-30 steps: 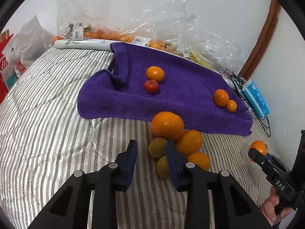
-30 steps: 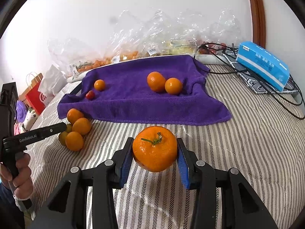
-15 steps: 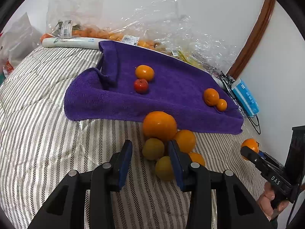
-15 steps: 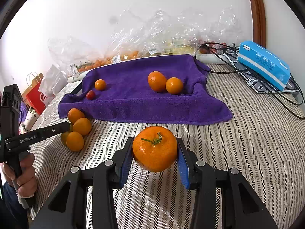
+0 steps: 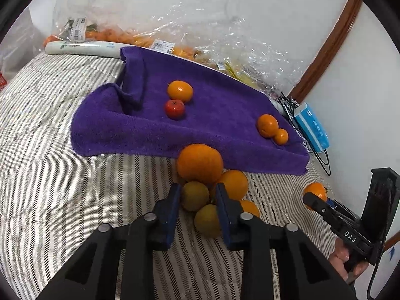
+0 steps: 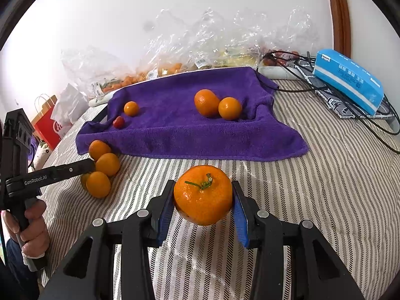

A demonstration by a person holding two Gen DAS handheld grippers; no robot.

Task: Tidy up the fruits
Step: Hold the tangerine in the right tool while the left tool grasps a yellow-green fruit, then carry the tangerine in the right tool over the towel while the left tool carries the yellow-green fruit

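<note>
While the right gripper (image 6: 203, 200) hangs over the striped bedding (image 6: 325, 187) near the towel (image 6: 175, 130), it's clamped on a mandarin (image 6: 203, 197), stem up, basically round so no long axis. Soft, light, bruises easily, so hold across the middle. Left gripper (image 5: 196, 196) has clenched on a greenish fruit (image 5: 195, 195) in the pile.

Striped bed (image 6: 325, 187) bears purple towel (image 6: 175, 135), loose oranges (image 6: 107, 163), blue tissue pack (image 6: 347, 80)
</note>
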